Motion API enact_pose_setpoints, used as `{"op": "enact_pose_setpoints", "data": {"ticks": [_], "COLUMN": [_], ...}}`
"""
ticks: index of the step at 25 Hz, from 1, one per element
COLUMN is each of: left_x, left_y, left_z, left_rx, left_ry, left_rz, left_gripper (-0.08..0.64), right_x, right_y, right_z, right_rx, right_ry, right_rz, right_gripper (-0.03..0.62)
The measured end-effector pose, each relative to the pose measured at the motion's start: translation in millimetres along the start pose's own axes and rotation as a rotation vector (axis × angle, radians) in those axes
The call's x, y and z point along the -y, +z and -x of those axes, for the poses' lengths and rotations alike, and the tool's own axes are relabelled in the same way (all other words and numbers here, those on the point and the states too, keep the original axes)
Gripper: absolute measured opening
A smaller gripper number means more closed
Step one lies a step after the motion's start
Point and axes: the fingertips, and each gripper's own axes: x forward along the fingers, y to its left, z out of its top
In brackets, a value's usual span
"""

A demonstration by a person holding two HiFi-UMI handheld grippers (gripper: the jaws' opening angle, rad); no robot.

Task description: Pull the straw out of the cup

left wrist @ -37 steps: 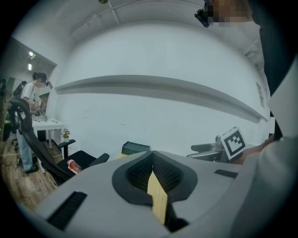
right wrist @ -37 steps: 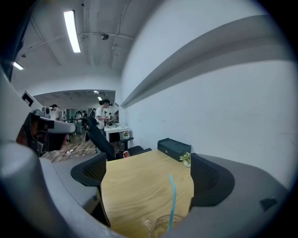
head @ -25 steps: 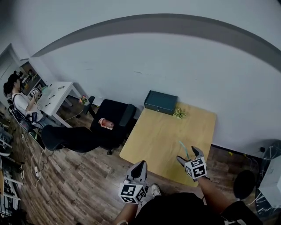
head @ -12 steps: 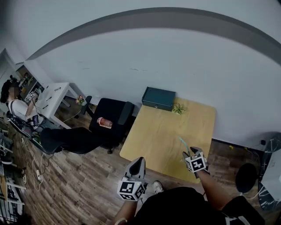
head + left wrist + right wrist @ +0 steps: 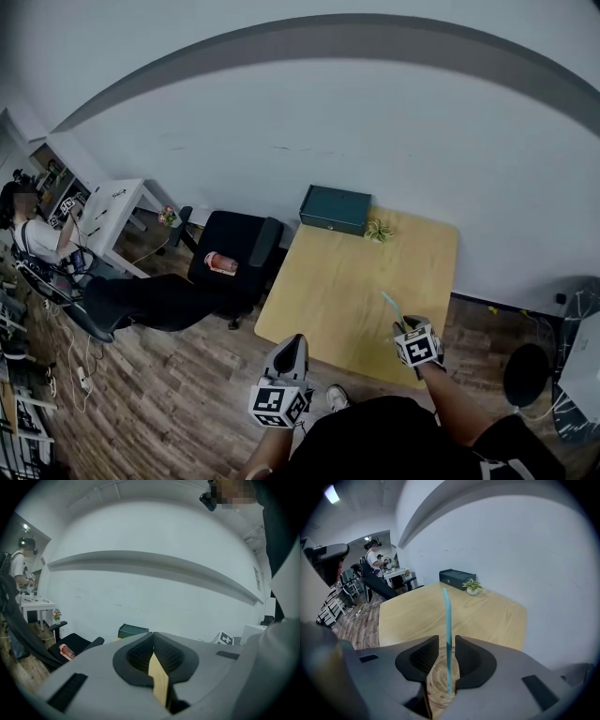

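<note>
A teal straw [image 5: 447, 616] stands upright in a clear cup [image 5: 438, 688] near the front right corner of the wooden table [image 5: 337, 281]. In the head view the straw [image 5: 389, 303] pokes out just beyond my right gripper [image 5: 405, 326], which hides the cup. My right gripper [image 5: 446, 644] points down over the cup; its jaws are closing with the straw between them, and a thin gap still shows on each side. My left gripper [image 5: 293, 345] is shut on nothing and hangs off the table's front edge; in its own view the left gripper [image 5: 153, 639] points level.
A teal box [image 5: 337, 208] and a small potted plant [image 5: 378, 231] sit at the table's far edge by the wall. A black chair [image 5: 234, 248] stands left of the table. Farther left are a white desk [image 5: 108, 206] and a seated person [image 5: 23, 230].
My right gripper has come down over the straw and its jaws have narrowed around it. The left gripper has stayed where it was.
</note>
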Motion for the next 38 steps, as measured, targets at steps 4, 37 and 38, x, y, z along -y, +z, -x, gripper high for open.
{"op": "enact_pose_setpoints", "data": {"ticks": [4,37,38], "left_x": [-5,25,26], "left_y": [1,3,4], "left_z": [3,0,0], "left_rx": [0.002,0.001,0.001], "left_ry": [0.013,-0.053,-0.053], "left_rz": [0.008,-0.002,-0.002], "left_gripper": [0.018,0.018,0.018], "right_x": [3,3,1], "right_y": [2,119,126], "right_z": [3,121,127], "right_rx": [0.005,0.486,0.517], "right_ry": [-0.023,-0.082,-0.081], "right_rz": [0.007,-0.019,-0.011], "right_gripper": [0.074,0.049,0.049]}}
